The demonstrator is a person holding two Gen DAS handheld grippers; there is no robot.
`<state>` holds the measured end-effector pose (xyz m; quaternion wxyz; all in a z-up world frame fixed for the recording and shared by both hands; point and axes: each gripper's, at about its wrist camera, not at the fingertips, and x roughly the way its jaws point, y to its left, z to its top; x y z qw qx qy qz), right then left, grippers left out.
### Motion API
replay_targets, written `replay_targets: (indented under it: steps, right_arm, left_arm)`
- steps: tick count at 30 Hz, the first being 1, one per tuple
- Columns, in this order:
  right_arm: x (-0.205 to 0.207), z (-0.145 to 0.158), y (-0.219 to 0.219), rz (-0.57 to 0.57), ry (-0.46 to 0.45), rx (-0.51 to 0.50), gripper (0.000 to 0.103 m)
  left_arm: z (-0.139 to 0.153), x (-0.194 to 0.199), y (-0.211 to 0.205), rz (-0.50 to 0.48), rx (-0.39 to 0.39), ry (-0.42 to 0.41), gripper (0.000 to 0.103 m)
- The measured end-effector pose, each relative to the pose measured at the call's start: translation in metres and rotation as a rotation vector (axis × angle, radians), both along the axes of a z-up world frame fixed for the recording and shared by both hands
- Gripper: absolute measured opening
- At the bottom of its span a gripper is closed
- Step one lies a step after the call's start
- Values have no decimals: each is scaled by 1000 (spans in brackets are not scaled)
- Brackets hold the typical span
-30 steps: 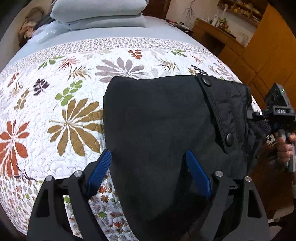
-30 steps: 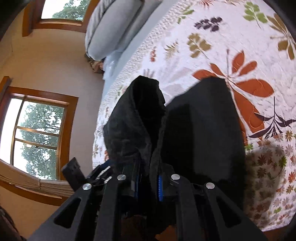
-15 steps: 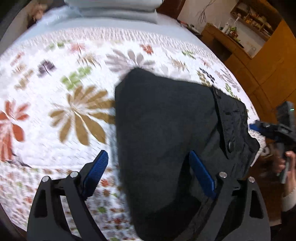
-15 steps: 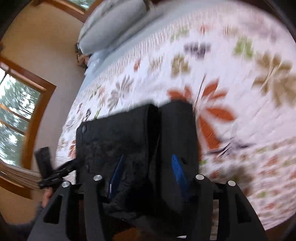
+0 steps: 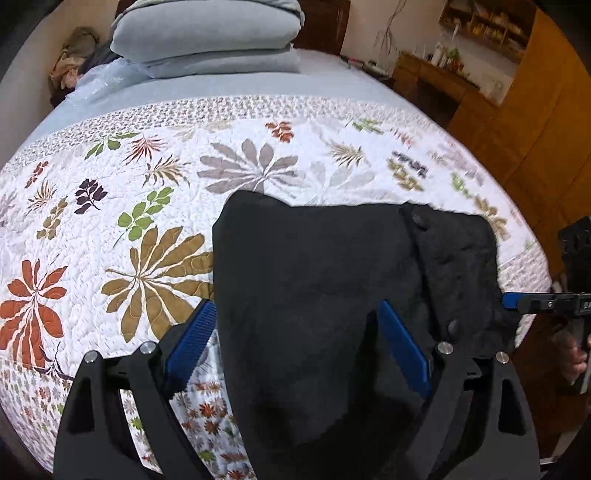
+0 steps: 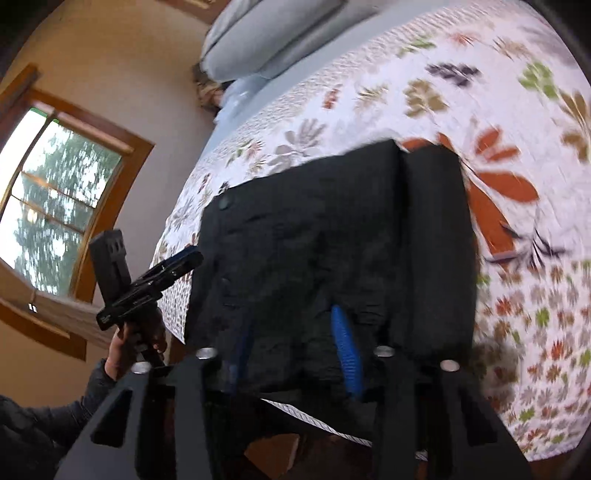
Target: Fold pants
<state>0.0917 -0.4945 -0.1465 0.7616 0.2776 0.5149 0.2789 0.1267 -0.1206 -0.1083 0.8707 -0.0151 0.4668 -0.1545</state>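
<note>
Since a second ago the right gripper [image 6: 291, 350] has let go of the dark cloth it had pinched and now hovers with its blue fingers [image 6: 345, 350] spread apart over the near edge of the black pants [image 6: 332, 251], while the fabric that stood bunched up between those fingers has dropped flat onto the quilt [image 6: 424, 92]. From the right wrist view the pants lie as a squarish folded bundle in the middle of the frame, a narrower folded strip along their right side and two round snaps showing near their upper left corner. From the left wrist view the same pants [image 5: 321, 295] fill the lower centre, spread on the flowered quilt [image 5: 147, 184], with a rougher flap bearing the snaps toward the right. The left gripper [image 5: 295, 343] sits low in that frame with its blue pads [image 5: 190, 338] wide apart, one on each side of the near end of the cloth, much as it did before, and nothing is clamped between them. At the right edge of the left wrist view the other gripper's blue tip reaches in beside the flap. Grey pillows [image 5: 207, 33] are stacked at the top of that frame, and a wooden-framed window [image 6: 55, 199] shows at the left of the right wrist view.
</note>
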Motion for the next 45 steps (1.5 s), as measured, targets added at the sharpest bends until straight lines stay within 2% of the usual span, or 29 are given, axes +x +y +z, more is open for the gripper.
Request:
replay_targets:
  steps: [4, 7, 8, 9, 11, 14, 17, 21, 25, 32, 36, 41, 45]
  right_arm:
    - [-3, -9, -7, 0, 9, -13, 35]
    - [-1, -2, -3, 6, 3, -20, 38]
    - [-1, 3, -5, -4, -2, -4, 50]
    - [-3, 12, -11, -17, -19, 14, 70]
    - [-7, 29, -23, -58, -60, -31, 95]
    - [-8, 42, -48, -93, -104, -53, 100]
    - [-2, 28, -66, -85, -34, -54, 100]
    - [9, -11, -80, -94, 97, 9, 100]
    - [14, -35, -83, -65, 134, 135, 100]
    - [23, -57, -79, -4, 158, 256, 100]
    - [29, -58, -61, 46, 150, 222, 100]
    - [37, -62, -40, 112, 162, 102, 100]
    - [46, -61, -17, 175, 161, 45, 100]
  left_arm:
    - [-16, 9, 0, 3, -4, 50, 91]
    - [-15, 10, 7, 3, -31, 85, 90]
    - [-12, 7, 10, 4, -39, 86, 90]
    - [-8, 4, 15, 2, -57, 83, 90]
    - [0, -4, 31, -23, -153, 108, 91]
    - [-3, -16, 58, -39, -319, 210, 93]
    - [-18, -23, 72, -34, -386, 279, 93]
    - [-39, -24, 76, -4, -351, 325, 93]
    - [-53, -21, 72, -31, -359, 365, 93]
    - [-69, -5, 64, -88, -483, 434, 93]
    - [-80, 2, 54, -119, -504, 468, 93]
    - [-90, 10, 49, -138, -559, 528, 93]
    - [-93, 14, 36, -154, -550, 558, 98]
